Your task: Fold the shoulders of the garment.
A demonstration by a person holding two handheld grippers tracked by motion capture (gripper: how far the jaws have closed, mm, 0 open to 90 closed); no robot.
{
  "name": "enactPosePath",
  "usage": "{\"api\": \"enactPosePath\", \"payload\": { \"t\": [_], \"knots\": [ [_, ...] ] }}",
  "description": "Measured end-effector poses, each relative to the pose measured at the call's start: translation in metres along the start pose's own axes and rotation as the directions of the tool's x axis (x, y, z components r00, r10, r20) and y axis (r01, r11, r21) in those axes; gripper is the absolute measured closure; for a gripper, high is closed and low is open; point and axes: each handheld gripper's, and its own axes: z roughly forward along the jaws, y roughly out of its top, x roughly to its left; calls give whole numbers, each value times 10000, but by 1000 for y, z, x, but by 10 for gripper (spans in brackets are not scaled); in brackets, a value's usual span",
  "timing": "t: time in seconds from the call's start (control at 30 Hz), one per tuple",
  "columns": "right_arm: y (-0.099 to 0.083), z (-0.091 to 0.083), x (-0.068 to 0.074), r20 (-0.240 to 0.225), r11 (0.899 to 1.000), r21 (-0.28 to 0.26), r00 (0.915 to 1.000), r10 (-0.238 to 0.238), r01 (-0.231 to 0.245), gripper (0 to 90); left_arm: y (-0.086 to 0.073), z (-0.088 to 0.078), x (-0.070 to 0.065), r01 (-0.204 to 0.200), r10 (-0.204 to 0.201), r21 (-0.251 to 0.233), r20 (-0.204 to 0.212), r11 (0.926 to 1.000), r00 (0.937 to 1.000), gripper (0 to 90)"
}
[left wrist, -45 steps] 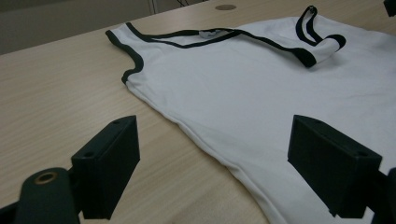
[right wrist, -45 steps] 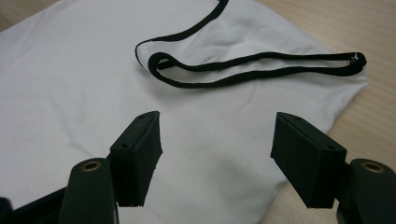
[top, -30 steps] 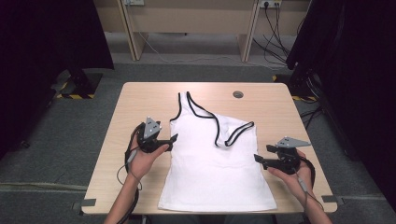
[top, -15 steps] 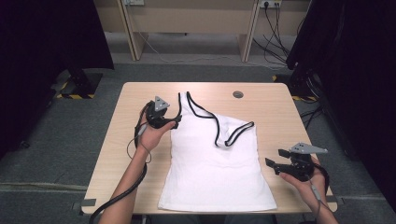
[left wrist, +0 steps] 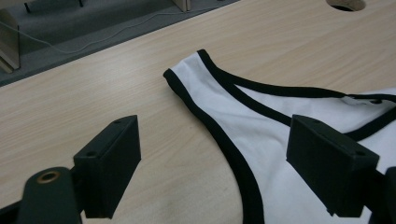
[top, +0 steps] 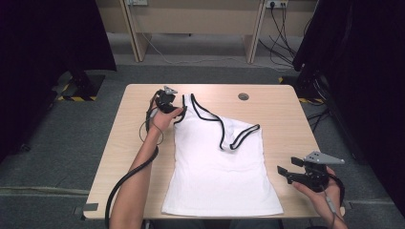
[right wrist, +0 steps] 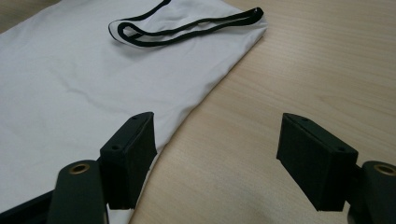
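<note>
Approach is the step in hand: your left gripper (top: 177, 106) hovers wide open at the upper shoulder strap (left wrist: 196, 86) of the white tank top (top: 219, 176) lying flat on the table (top: 286, 119); your right gripper (top: 285, 173) waits open, empty, beside its side edge; next, straddle the strap's black trim and close.

In the high view, the person's arms are cut off by the bottom edge. The near edge of the tabletop (top: 143, 210) runs out of the picture at the bottom too. In the left gripper view, the round hole (left wrist: 345, 3) in the tabletop is cut by the top edge. The white top (left wrist: 280, 140) runs off the right side there.
</note>
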Motion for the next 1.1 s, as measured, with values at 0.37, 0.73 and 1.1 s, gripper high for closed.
{"api": "enactPosePath", "payload": {
  "t": [0.37, 0.73, 1.1],
  "knots": [
    [-1, -6, 5, -45, 9999, -119, 10000, -70, 70, 283, 9, 31, 5, 407, -383, 745, -332, 9964, 9987, 204],
    [-9, -14, 4, 18, 9998, -185, 9999, 110, -110, 283, 15, 46, 5, 403, -354, 921, -543, 9949, 9979, 255],
    [-7, -15, 7, -21, 9999, -127, 10000, 17, -17, 283, 17, 58, 5, 769, -706, 1405, -487, 9871, 9963, 353]
  ]
}}
